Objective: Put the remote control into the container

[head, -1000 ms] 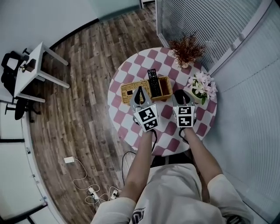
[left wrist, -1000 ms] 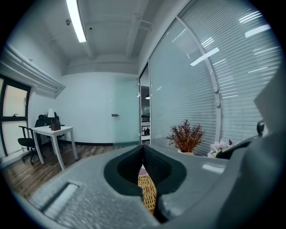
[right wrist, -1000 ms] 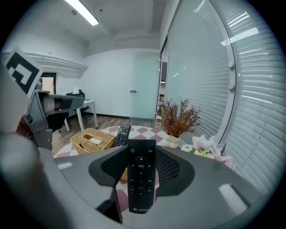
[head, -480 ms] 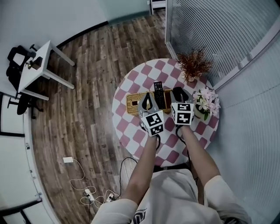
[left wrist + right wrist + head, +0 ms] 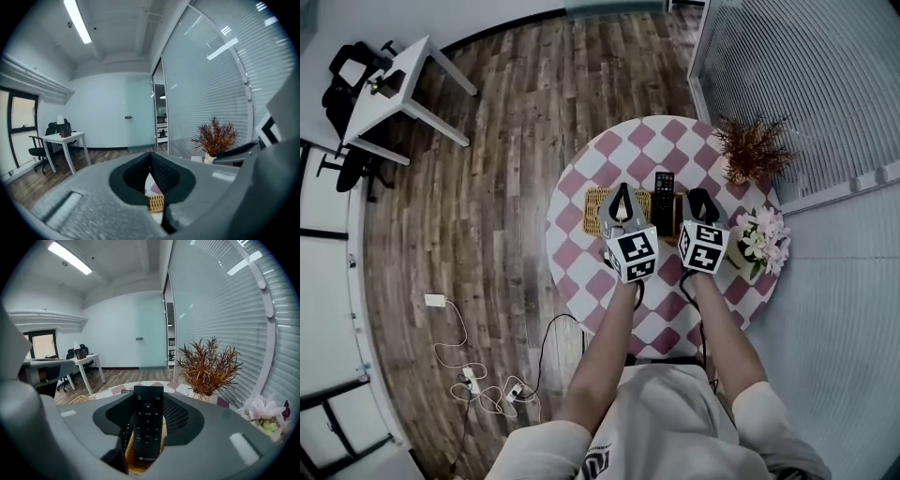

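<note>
The black remote control (image 5: 664, 191) lies propped in the right end of the wicker basket (image 5: 596, 202) on the round checked table (image 5: 581, 258). My left gripper (image 5: 622, 192) hangs over the basket's middle with its jaws shut and empty; a strip of wicker (image 5: 156, 202) shows below them. My right gripper (image 5: 697, 198) stands just right of the basket, open. In the right gripper view the remote (image 5: 148, 425) rises between the jaws of the right gripper (image 5: 147, 399), and the pads stand clear of it. Wicker (image 5: 80, 399) shows around it.
A dried red plant (image 5: 753, 148) and a pot of pink flowers (image 5: 762, 241) stand on the table's right side, near the blinds of a glass wall. A white desk (image 5: 394, 80) with a chair and floor cables (image 5: 478, 375) are off to the left.
Both grippers have moved forward over the table toward the basket. The right one has come closer to the remote, which stays at the basket's right end. Neither gripper's jaws have changed.
</note>
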Demonstrator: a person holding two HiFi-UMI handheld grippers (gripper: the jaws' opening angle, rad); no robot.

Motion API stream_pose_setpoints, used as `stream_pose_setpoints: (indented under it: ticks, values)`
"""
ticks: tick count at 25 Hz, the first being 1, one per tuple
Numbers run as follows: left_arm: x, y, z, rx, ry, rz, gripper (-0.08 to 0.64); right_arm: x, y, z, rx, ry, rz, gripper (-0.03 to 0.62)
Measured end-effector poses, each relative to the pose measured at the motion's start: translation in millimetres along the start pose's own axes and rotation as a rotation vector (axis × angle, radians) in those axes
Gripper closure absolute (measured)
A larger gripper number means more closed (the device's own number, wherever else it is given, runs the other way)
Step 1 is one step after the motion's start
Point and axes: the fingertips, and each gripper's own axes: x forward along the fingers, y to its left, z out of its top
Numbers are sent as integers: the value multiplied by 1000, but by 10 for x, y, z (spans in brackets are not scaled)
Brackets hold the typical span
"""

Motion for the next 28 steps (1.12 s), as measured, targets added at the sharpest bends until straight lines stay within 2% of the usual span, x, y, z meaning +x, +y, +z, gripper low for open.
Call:
stream_pose_setpoints:
  ticks: [11,18,19,20,21,26,28]
  values:
    - [94,161,-165,25,28,33,554,243,2,-579,-17,107,-39,403]
    - [78,66,-156,44,29,8,554,240,-22,-594,0,104,-34,398]
    - [69,46,-145,48,26,2,554,228,-18,-568,23,90,-18,320]
    - [58,29,-133,51,23,-3,554,203,-14,-543,45,75,0,205]
    - [45,16,-122,54,19,-7,554,166,-13,-523,53,62,14,156]
    - [-51,-130,-55,61,1,-40,554,-134,-77,-497,2,25,24,153]
    - [-142,-175,-34,54,-2,-51,554,-255,-67,-472,17,4,40,185]
